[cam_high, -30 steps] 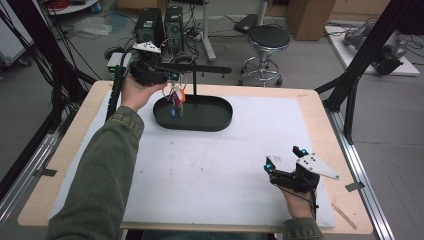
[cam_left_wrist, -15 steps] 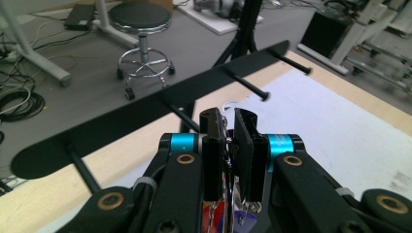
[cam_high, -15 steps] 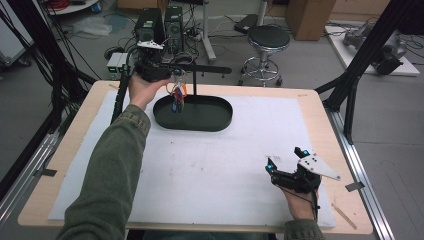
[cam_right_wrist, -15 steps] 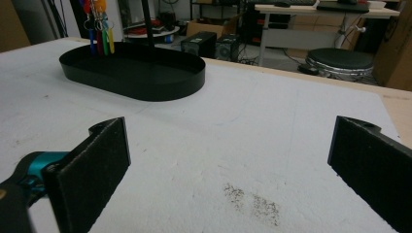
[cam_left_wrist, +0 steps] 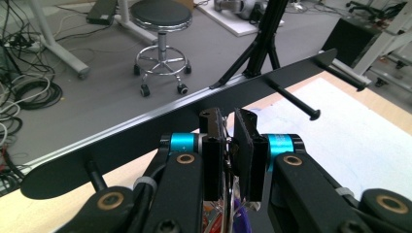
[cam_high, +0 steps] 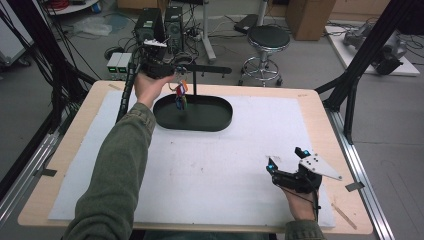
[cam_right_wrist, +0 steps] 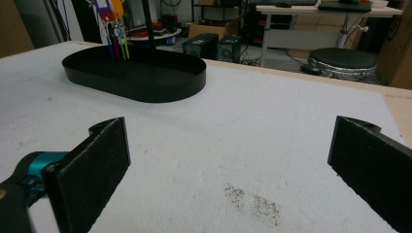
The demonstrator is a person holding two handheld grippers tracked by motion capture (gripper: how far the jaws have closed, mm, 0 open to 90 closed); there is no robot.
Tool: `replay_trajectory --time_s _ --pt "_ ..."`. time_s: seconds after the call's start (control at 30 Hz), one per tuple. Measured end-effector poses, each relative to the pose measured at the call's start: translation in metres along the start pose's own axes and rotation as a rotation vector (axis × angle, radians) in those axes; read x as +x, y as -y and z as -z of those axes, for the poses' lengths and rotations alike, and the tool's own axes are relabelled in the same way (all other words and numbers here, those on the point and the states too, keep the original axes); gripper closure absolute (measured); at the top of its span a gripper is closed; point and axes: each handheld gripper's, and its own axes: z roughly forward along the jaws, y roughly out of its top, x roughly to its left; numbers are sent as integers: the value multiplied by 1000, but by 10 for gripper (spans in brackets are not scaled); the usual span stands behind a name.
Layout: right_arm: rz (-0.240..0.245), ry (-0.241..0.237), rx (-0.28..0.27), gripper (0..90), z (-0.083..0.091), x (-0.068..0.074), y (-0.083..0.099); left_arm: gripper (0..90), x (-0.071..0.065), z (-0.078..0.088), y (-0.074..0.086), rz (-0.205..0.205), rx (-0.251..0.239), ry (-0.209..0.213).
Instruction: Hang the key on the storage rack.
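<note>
A black stand has an oval tray as its base, an upright post and a crossbar with pegs. My left gripper is at the crossbar's left end, shut on a key ring. A bunch of keys with coloured tags hangs from the ring over the tray's left part. In the left gripper view the jaws sit just in front of the crossbar, between two pegs. My right gripper rests open on the white mat at the front right, with nothing between its pads.
A white mat covers most of the wooden table. Black frame struts stand at the table's right and left edges. Behind the table are a stool, computer cases and cables on the floor.
The left hand has shifted slightly along the crossbar and sunk a little, keys still hanging from its jaws. The right gripper has stayed where it was.
</note>
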Motion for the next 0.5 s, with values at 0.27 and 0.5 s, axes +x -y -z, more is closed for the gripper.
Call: replay_trajectory --time_s 0.27,0.5 --pt "-1 2 -5 5 0 0 0 813 -4 -3 1 -14 27 -39" --pt "3 1 0 5 0 0 0 518 -10 9 -3 1 -38 -99"
